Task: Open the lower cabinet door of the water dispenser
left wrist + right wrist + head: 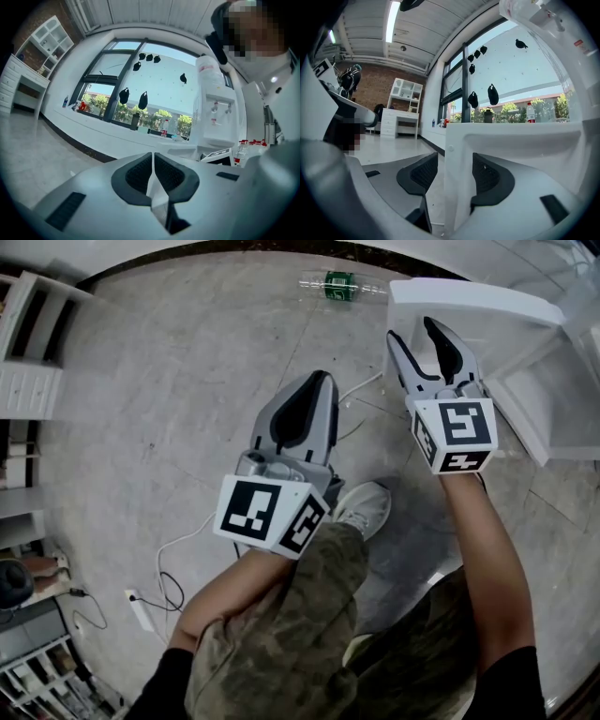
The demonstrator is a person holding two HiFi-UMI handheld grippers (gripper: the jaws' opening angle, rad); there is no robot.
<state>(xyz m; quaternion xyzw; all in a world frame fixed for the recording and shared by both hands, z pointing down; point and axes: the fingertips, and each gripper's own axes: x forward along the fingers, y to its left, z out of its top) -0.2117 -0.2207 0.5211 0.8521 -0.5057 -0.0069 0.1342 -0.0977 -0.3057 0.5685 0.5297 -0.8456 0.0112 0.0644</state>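
The white lower cabinet door (469,298) of the water dispenser (215,117) stands swung out from the cabinet (553,399) at the head view's upper right. My right gripper (412,329) is open at the door's free edge. In the right gripper view that edge (457,154) stands upright between the two pads, with a gap on the left pad's side. My left gripper (321,376) is shut and holds nothing; it hangs over the floor, left of the door. In the left gripper view its pads (140,173) meet, and the dispenser with its bottle on top shows at the right.
A green-labelled bottle (339,285) lies on the floor by the far wall. A white cable (361,388) runs across the tiles to a power strip (141,608). White shelves (33,352) stand at the left. My shoe (366,507) is under the grippers.
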